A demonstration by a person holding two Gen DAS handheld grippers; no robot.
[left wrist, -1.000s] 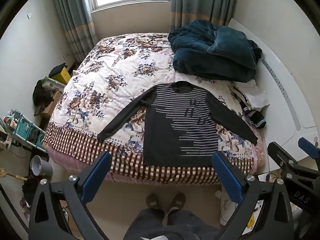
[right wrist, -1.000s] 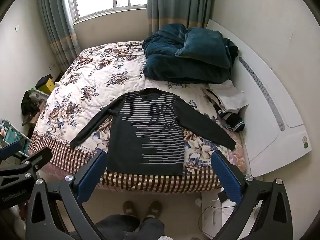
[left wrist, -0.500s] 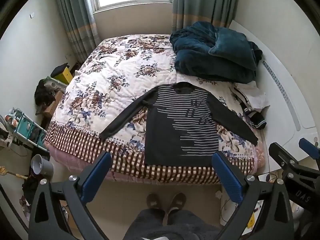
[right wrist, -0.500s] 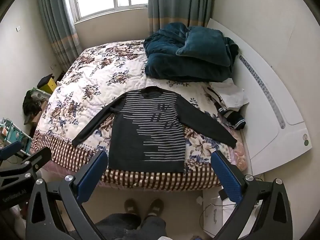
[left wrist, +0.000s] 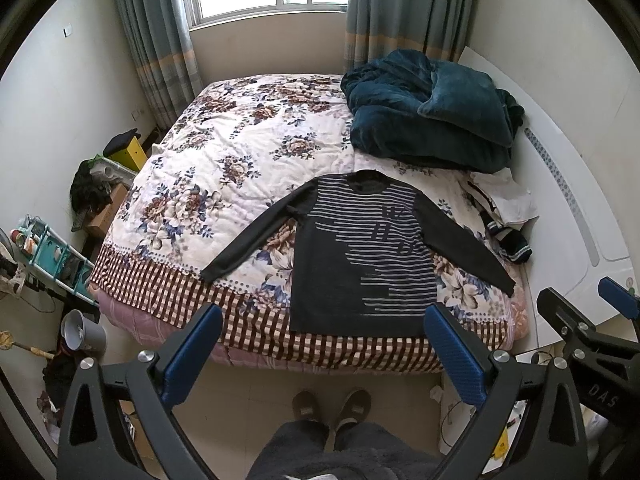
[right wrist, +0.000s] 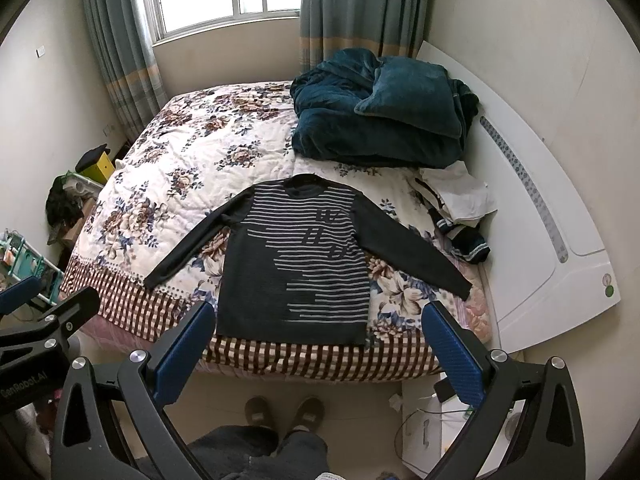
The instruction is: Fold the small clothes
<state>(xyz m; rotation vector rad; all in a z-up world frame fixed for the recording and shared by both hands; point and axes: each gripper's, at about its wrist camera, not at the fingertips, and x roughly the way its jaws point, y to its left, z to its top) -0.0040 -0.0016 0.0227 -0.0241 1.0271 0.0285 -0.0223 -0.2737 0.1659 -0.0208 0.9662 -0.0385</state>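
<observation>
You have not begun any fold: the sweater [left wrist: 360, 256] lies flat, face up, near the foot of the bed [left wrist: 224, 160], both sleeves spread out, hem at the checked border. All the folding is left, I judge. Going left to right: your left gripper [left wrist: 324, 354] hangs above the floor short of the bed, jaws wide, holding and touching nothing; your right gripper [right wrist: 320, 354] is beside it, jaws equally wide, also empty and well apart from the sweater
</observation>
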